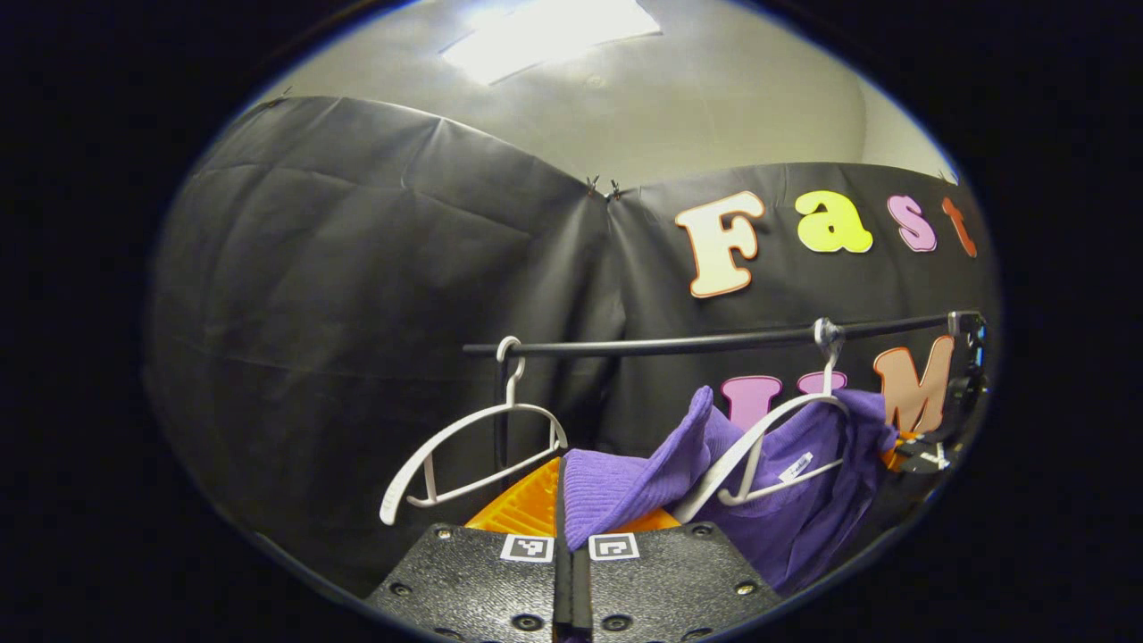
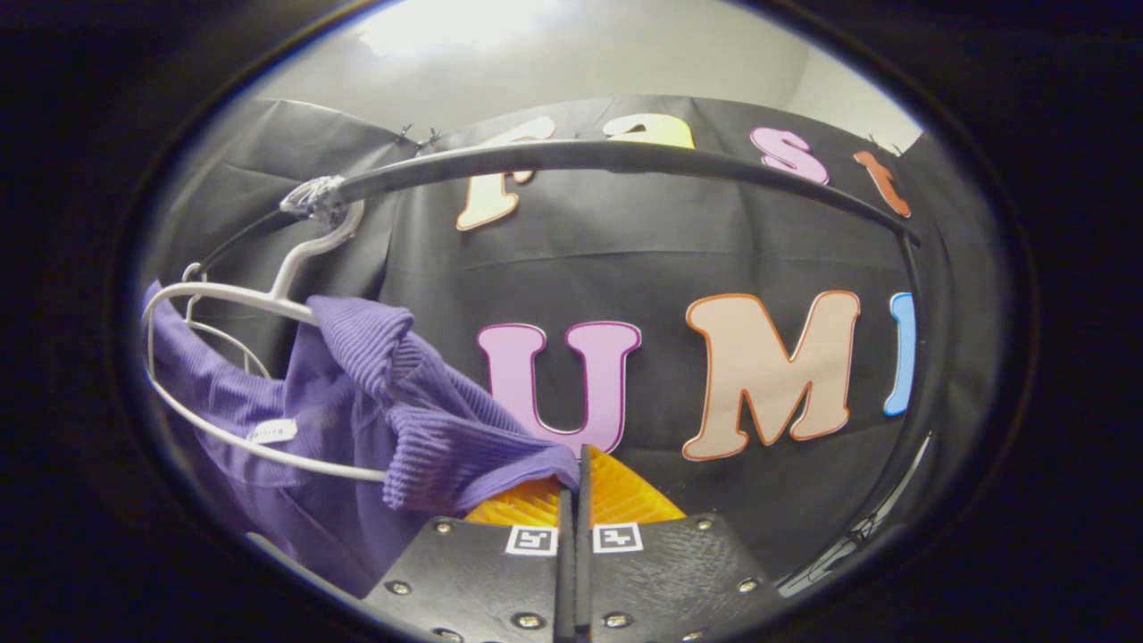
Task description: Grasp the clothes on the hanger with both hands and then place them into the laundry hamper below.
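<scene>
A purple ribbed top (image 1: 804, 500) hangs half off a white hanger (image 1: 768, 438) at the lower right of the left gripper view. One shoulder is drawn out toward the lower centre, where its edge meets the left gripper (image 1: 571, 536). In the right gripper view the top (image 2: 357, 402) sits at the left, and another fold is stretched down to the lower centre, to the right gripper (image 2: 576, 487).

Both pairs of fingers are pressed together with no gap. A pinch of purple cloth runs into the seam of each, so each gripper appears to have hold of an edge of the top.

The knit looks soft, light and stretchy. It will likely sag and drape rather than keep a shape, and it may cling to the hanger's arms. Holding it at the two shoulder edges, as now, seems sensible: the ribbing gives some grip, though a thin pinch could slip if pulled hard.

The hanger's hook sits on a black rail (image 1: 714, 339) that crosses the middle of the left gripper view. The rail (image 2: 625, 156) arches across the top of the right gripper view. A second hanger (image 1: 473, 446), empty, hangs at the rail's left end in the left gripper view.

The hamper cannot be made out for certain in either view.
</scene>
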